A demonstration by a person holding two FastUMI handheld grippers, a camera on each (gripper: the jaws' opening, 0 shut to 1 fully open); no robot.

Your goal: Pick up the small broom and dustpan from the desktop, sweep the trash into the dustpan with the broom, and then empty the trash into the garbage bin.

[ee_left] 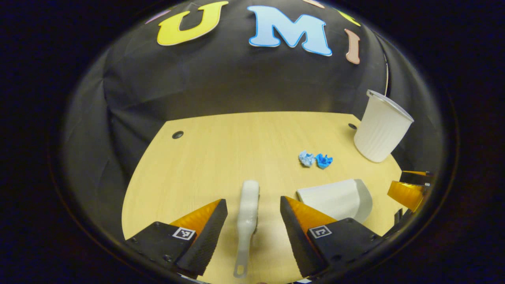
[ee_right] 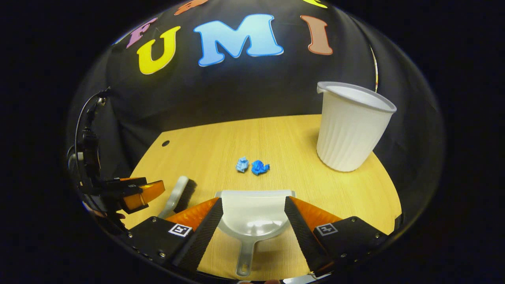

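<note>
The left tool (ee_left: 253,221) hangs spread wide astride the small white plastic broom (ee_left: 247,221), whose long handle runs straight back between its fingers, and the right tool (ee_right: 252,223), equally unclenched, straddles the white plastic dustpan (ee_right: 252,217) (mouth facing away). Both lie flat on the pale wooden tabletop (ee_right: 284,138). Beyond the pan's lip sit two crumpled blue paper scraps (ee_right: 252,166), then the ribbed white garbage bin (ee_right: 351,128), upright at far right.

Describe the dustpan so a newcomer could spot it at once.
Start at the tall white ribbed bin on the wooden desktop. Nearer the camera, past two blue paper scraps, lies the dustpan: a white scoop with a short looped handle, wider than the slim broom beside it.
</note>
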